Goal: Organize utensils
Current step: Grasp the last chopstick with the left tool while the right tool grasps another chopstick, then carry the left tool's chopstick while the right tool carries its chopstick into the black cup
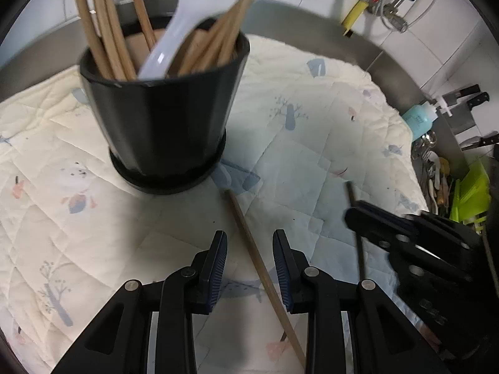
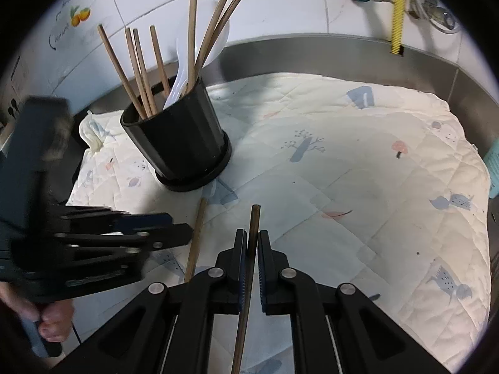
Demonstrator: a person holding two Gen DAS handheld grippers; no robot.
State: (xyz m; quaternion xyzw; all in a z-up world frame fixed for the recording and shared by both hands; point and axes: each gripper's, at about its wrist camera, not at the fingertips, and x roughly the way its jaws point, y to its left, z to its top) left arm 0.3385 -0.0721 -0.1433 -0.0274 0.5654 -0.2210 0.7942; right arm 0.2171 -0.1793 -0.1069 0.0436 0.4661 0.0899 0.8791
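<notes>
A black utensil cup [image 1: 162, 118] stands on the quilted cloth [image 1: 312, 131] and holds several wooden chopsticks [image 1: 106, 31] and a white spoon [image 1: 168, 50]. It also shows in the right wrist view [image 2: 184, 143]. A light wooden chopstick [image 1: 259, 265] lies on the cloth between the open jaws of my left gripper [image 1: 249, 240]; it also shows in the right wrist view [image 2: 195, 240]. My right gripper [image 2: 252, 240] is shut on a dark chopstick [image 2: 251, 249], held above the cloth, right of the left gripper [image 2: 174, 227].
The cloth covers a steel counter with a raised back edge [image 2: 312, 46]. Gas pipes and a yellow hose [image 2: 397, 9] run along the tiled wall. At the right are a blue bottle [image 1: 418, 121], knives [image 1: 467, 99], loose cutlery [image 1: 433, 168] and a green holder [image 1: 471, 190].
</notes>
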